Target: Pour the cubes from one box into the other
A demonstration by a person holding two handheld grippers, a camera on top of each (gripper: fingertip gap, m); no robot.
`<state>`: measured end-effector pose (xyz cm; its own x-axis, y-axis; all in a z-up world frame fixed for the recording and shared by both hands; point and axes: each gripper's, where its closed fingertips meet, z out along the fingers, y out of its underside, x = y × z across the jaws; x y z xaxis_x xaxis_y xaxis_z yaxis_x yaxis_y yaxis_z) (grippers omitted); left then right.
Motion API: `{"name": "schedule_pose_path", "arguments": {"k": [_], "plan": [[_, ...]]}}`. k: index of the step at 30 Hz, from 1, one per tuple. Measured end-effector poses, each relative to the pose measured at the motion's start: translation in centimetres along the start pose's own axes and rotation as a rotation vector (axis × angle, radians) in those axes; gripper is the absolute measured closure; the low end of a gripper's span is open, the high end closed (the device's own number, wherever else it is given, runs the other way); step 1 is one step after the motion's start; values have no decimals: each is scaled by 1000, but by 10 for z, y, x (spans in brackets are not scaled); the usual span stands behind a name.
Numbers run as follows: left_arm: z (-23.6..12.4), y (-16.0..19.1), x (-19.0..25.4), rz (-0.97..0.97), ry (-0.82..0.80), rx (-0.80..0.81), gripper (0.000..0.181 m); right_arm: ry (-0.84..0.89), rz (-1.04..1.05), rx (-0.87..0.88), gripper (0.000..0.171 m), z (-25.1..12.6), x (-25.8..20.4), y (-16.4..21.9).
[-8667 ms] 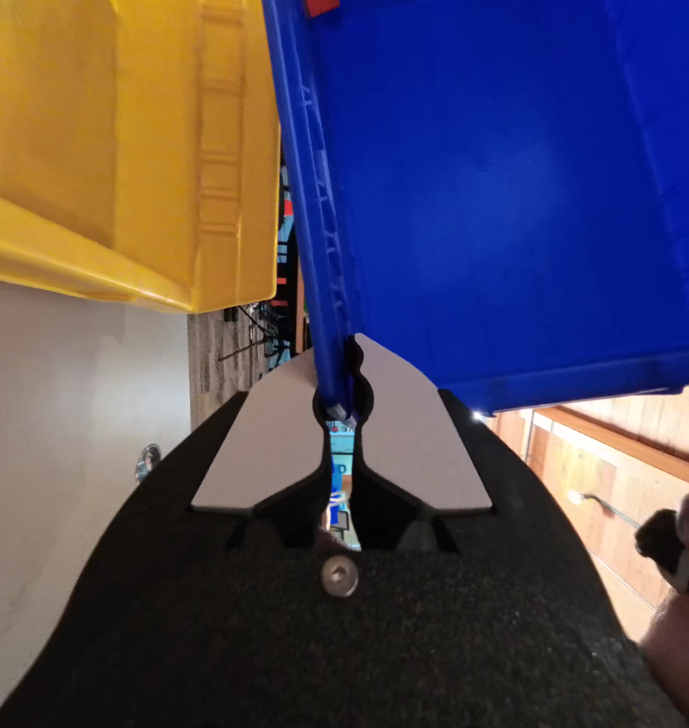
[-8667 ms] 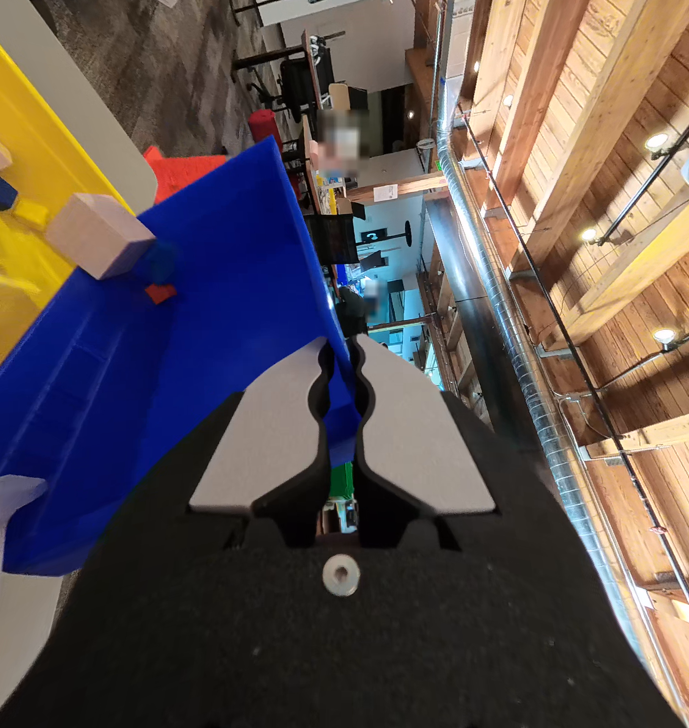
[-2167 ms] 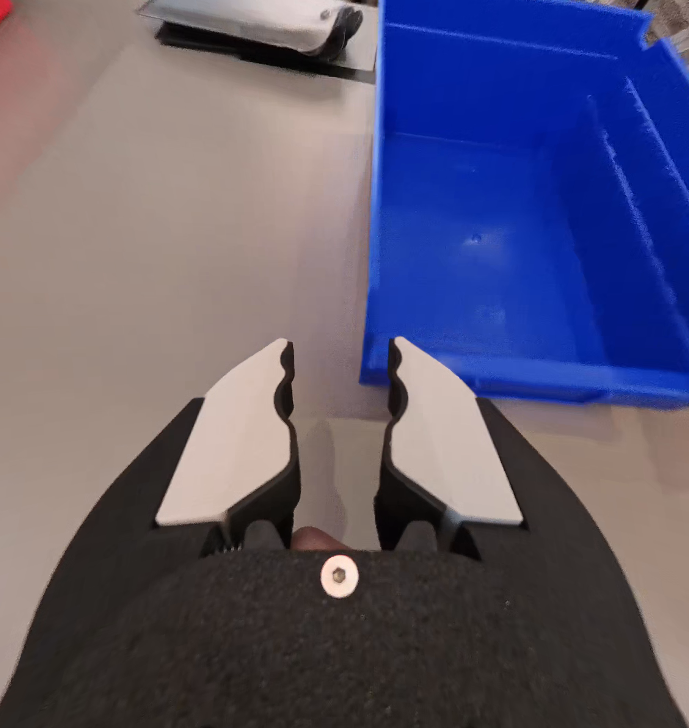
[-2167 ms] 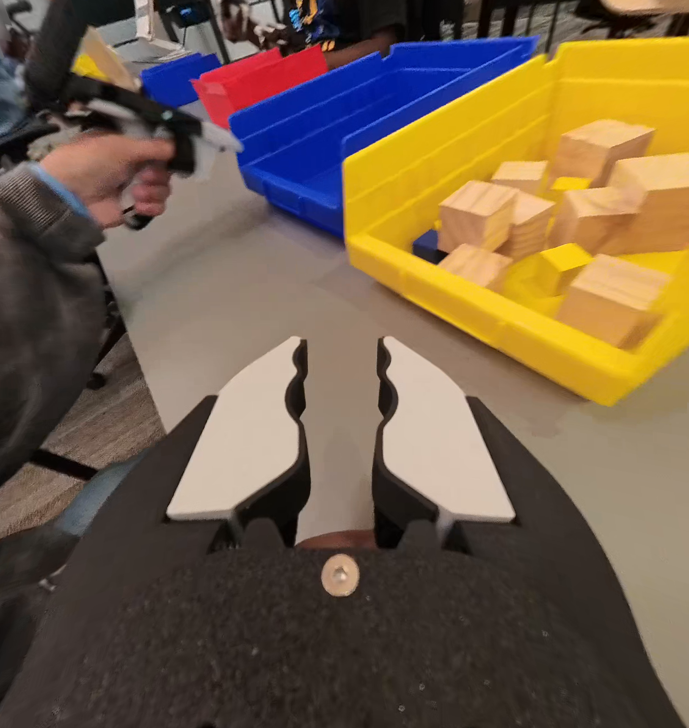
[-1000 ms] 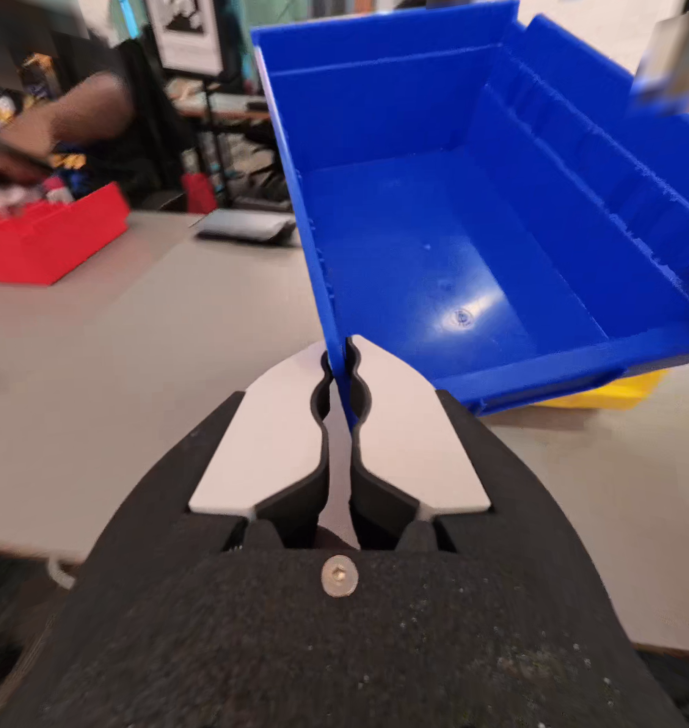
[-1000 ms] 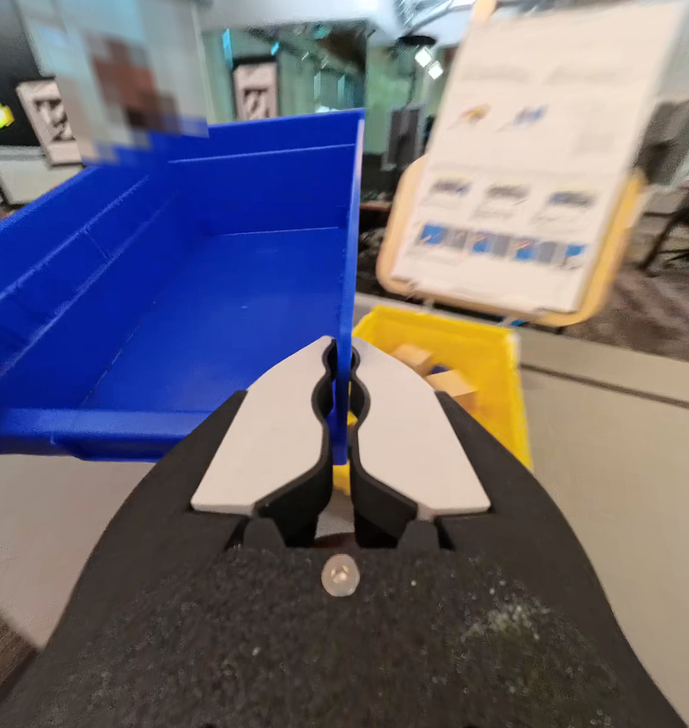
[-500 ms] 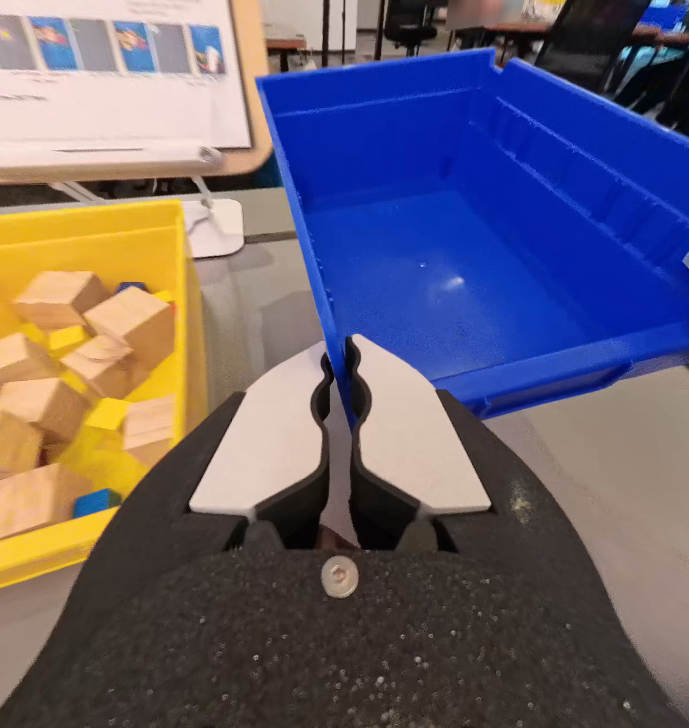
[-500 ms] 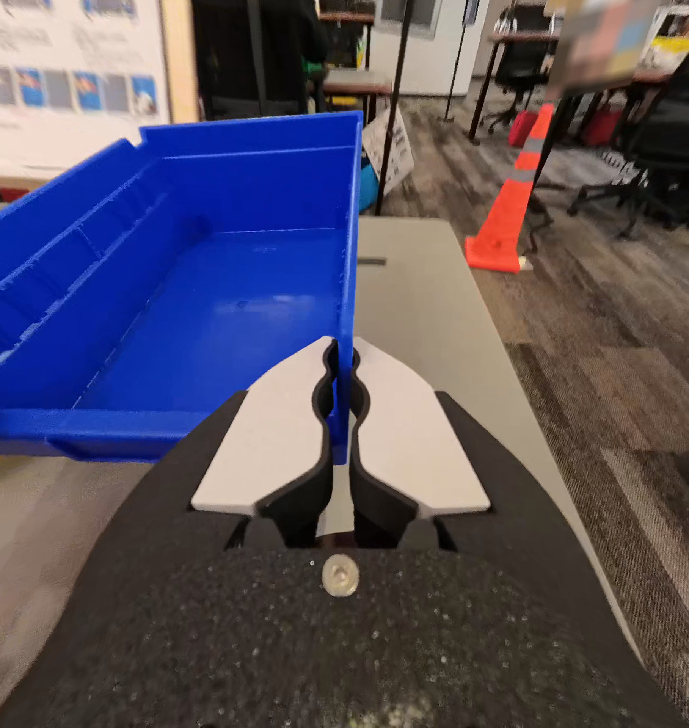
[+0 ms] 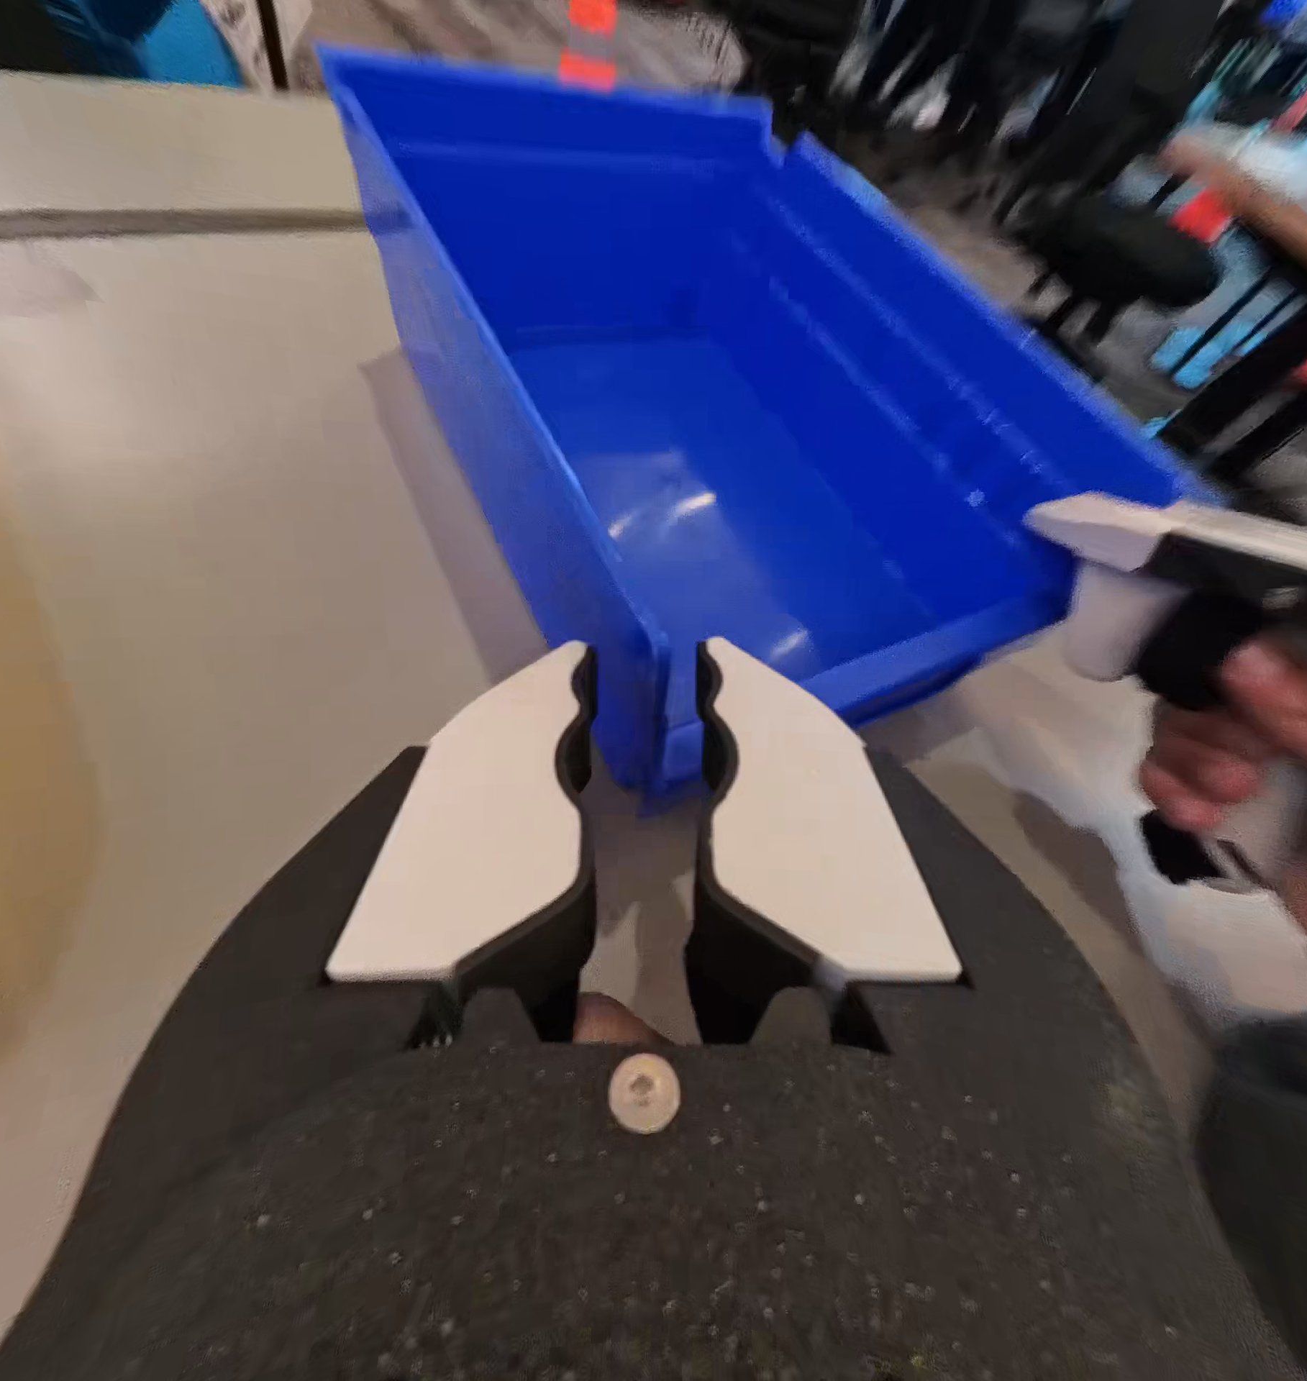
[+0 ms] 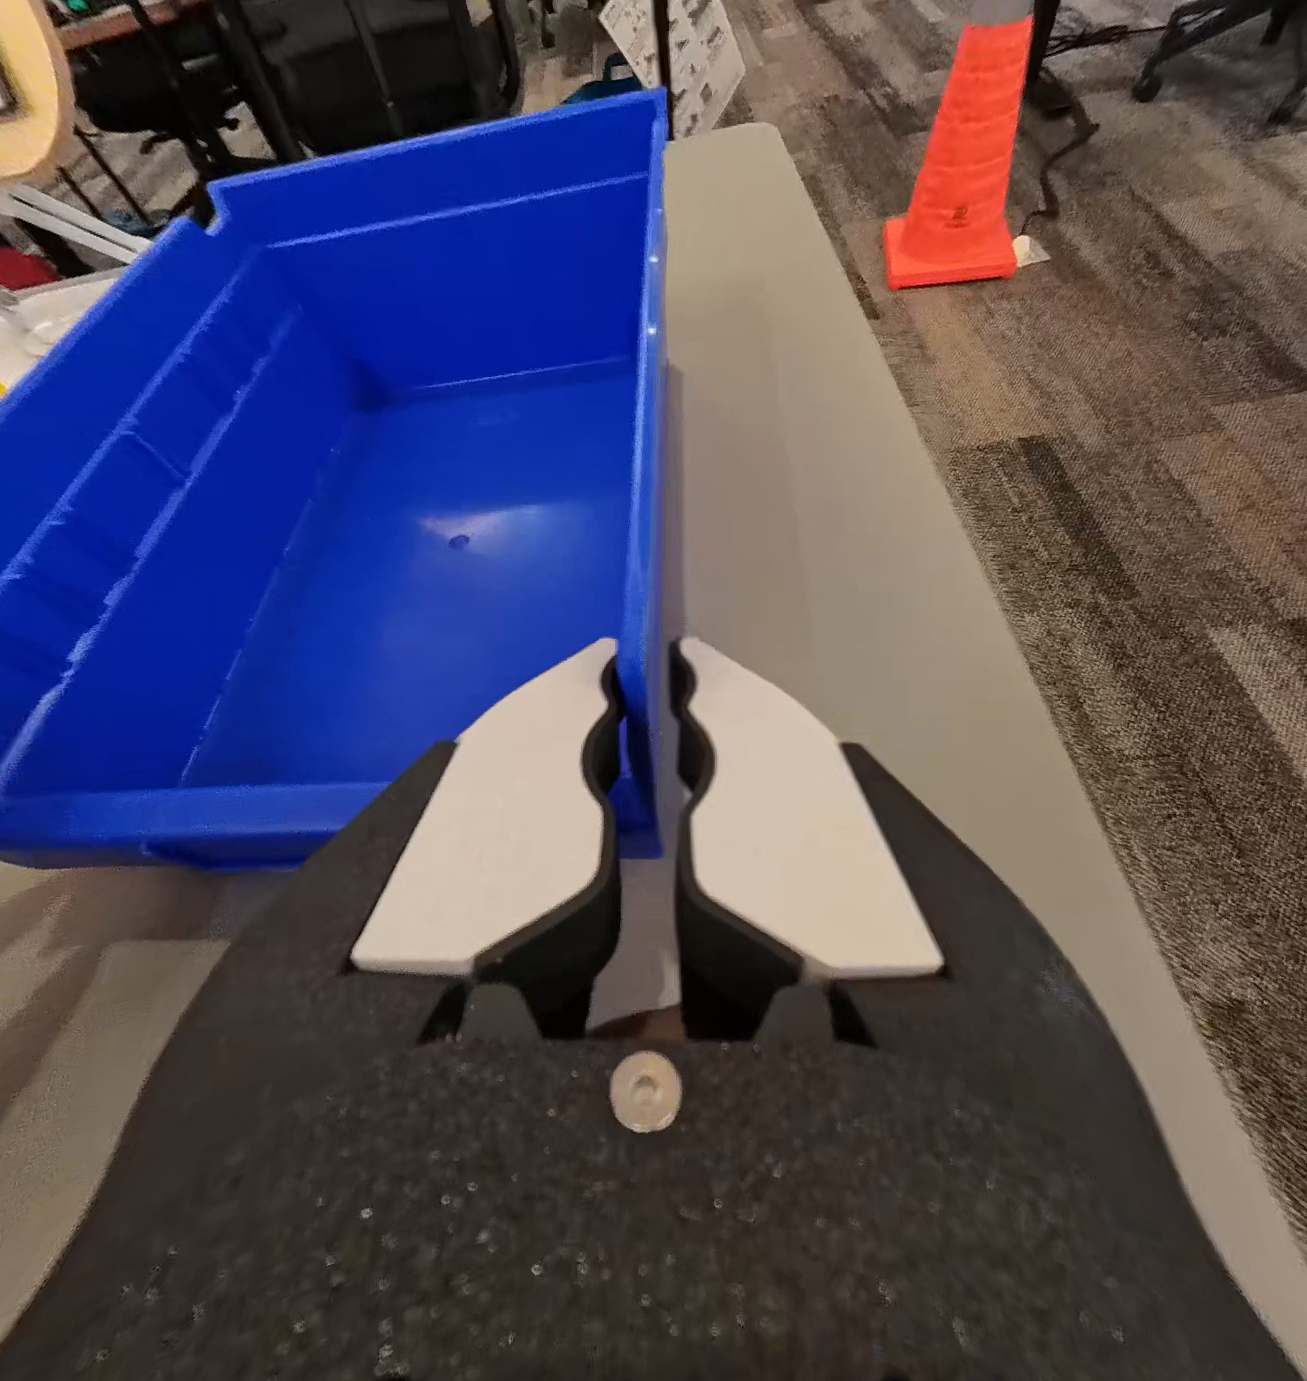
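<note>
You are setting down the empty blue bin point(image 10: 411, 523) on the grey table point(image 10: 785, 523), left gripper point(image 9: 644, 657) and right gripper point(image 10: 644, 650) jaws narrowly parted astride its walls; next, withdraw clear.

Left gripper point(image 9: 646, 657): jaws parted, a clear gap either side of what stands between them;
Right gripper point(image 10: 644, 650): jaws slightly parted, likewise straddling
</note>
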<state>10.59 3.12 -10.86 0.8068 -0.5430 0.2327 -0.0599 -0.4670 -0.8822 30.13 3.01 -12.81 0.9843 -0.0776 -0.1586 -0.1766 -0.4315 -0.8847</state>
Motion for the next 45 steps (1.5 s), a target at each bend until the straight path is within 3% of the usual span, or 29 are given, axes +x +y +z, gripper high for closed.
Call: {"name": "schedule_pose_path", "arguments": {"k": [3, 6, 9, 11, 13, 15, 17, 22, 23, 24, 28, 34, 40, 45], "plan": [[-60, -25, -15, -8, 92, 92, 135, 75, -47, 53, 136, -15, 12, -19], [-130, -39, -85, -57, 23, 148, 127, 145, -149, 184, 134, -45, -3, -61], [-191, -32, -198, -51, -262, 161, 125, 39, -353, 243, 134, -54, -91, -84], [-220, -16, -267, -39, -441, 138, 125, -151, -427, 194, 130, -44, -182, -66], [-224, 2, -303, -102, -459, 84, 122, -382, -365, 97, 123, -32, -277, -26], [-208, 11, -312, -146, -391, 53, 122, -417, -277, -6, 125, -14, -330, 12], [-192, 11, -309, -178, -321, 63, 133, -400, -209, -71, 127, 4, -353, 33], [-167, 24, -316, -183, -357, -3, 160, -411, -137, -131, 126, 35, -383, 48], [-171, 24, -319, -197, -378, 4, 169, -360, -141, -131, 136, 41, -380, 49], [-174, 24, -322, -176, -395, -5, 171, -312, -146, -135, 157, 42, -375, 49], [-203, 6, -326, -65, -411, 63, 172, -286, -168, -105, 164, 32, -391, 47], [-272, -13, -376, -23, -531, 153, 178, -363, -60, -31, 161, 13, -474, 40], [-337, 6, -450, -72, -648, 180, 179, -417, -147, -20, 162, 18, -571, 57], [-346, 37, -497, -76, -628, 122, 178, -390, -183, -71, 161, 32, -608, 94]]}}
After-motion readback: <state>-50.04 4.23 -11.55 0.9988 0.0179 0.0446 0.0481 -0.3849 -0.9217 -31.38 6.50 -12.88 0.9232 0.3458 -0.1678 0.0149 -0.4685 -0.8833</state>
